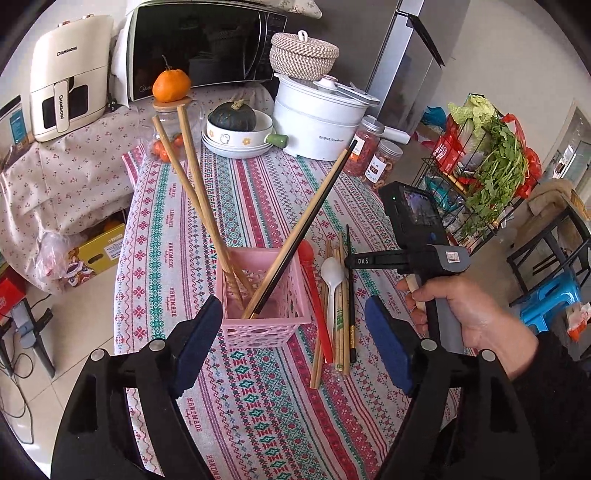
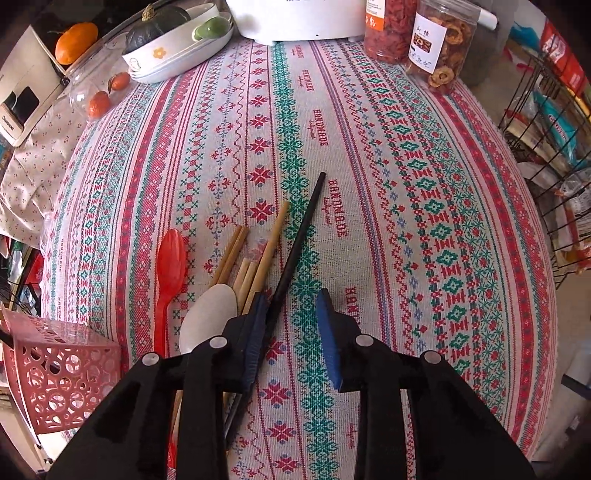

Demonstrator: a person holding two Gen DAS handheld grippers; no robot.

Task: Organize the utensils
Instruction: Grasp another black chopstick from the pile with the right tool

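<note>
On the table point(image 1: 258, 206), spread with a patterned red and green cloth, we saw a pink perforated basket point(image 1: 264, 325) standing near the front edge. Three chopsticks leaned upright inside it: two light wooden chopsticks point(image 1: 192, 199) tilting left and a black-tipped chopstick point(image 1: 306, 229) tilting right. Our left tongs point(image 1: 291, 328) stood with their blue pads apart on either side of the basket, not pressing on it as far as we could tell.

Just right of the basket lay the loose utensils in a bundle: a red spoon point(image 2: 170, 266), a white spoon point(image 2: 208, 317), several wooden chopsticks point(image 2: 258, 258) and a black chopstick point(image 2: 297, 243), all flat on the cloth and pointing away from us. In the left wrist view our right hand point(image 1: 469, 314) gripped the handle of its tool above this bundle.

In the right wrist view the right tongs point(image 2: 291, 328) pointed steeply down with a narrow gap between the pads. The black chopstick passed just beside the left pad, at the edge of the gap; whether the pad touched it we could not tell, and the right pad stood clear over bare cloth. The basket showed at the lower left of that view, apart from the bundle.

At the far end of the table stood a white pot point(image 1: 317, 122), a bowl holding a dark green squash point(image 1: 232, 117) and two jars point(image 2: 413, 33).
</note>
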